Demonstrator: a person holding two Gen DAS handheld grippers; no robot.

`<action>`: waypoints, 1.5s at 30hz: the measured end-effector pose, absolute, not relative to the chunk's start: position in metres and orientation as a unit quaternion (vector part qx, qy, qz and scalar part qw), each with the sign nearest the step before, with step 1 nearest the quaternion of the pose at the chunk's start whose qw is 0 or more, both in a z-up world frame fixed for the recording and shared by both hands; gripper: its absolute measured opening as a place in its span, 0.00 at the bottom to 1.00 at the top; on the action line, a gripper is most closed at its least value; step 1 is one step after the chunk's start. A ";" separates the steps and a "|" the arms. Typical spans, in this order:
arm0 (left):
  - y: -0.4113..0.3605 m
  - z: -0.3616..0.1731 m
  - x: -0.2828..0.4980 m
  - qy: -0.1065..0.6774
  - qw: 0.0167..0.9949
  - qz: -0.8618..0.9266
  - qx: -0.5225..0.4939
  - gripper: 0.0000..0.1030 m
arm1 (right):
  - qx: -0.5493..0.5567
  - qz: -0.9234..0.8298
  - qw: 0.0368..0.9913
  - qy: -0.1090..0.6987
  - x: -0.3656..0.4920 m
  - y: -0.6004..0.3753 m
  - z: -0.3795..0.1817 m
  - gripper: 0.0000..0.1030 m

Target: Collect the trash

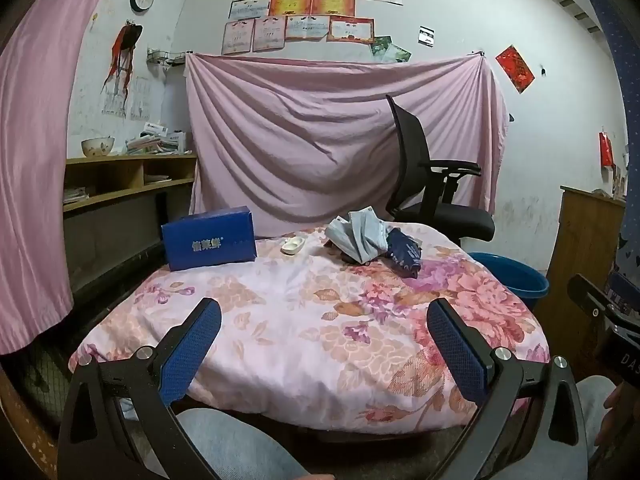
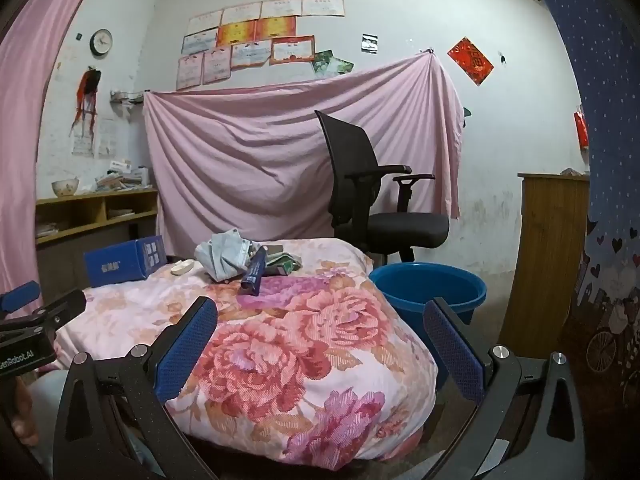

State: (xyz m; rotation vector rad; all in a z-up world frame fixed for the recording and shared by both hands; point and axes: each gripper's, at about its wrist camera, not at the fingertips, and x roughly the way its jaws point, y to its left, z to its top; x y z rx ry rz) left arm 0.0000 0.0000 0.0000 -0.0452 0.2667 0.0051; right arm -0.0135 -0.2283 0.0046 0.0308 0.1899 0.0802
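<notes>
both grippers (image 1: 324,322) (image 2: 320,320) near level, jaws wide

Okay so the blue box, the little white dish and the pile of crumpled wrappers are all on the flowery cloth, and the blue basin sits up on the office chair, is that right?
Not quite. The blue basin stands on the floor beside the table, in front of the office chair, not on it; the right wrist view shows this. The rest holds: the blue box, the little white dish and the pile of crumpled wrappers all lie on the flowery cloth.
</notes>
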 end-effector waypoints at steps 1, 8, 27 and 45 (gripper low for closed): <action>0.000 0.000 0.000 0.134 0.991 0.002 -0.023 0.98 | 0.016 0.040 0.995 0.094 -0.013 -0.228 0.005 1.00; 0.000 0.000 0.000 0.136 0.990 -0.001 -0.026 0.98 | 0.018 0.041 0.995 0.093 -0.013 -0.229 0.004 1.00; 0.002 -0.005 0.005 0.141 0.990 0.000 -0.028 0.98 | 0.019 0.041 0.995 0.093 -0.013 -0.229 0.004 1.00; 0.002 -0.005 0.005 0.142 0.989 0.000 -0.028 0.98 | 0.021 0.041 0.995 0.094 -0.013 -0.229 0.004 1.00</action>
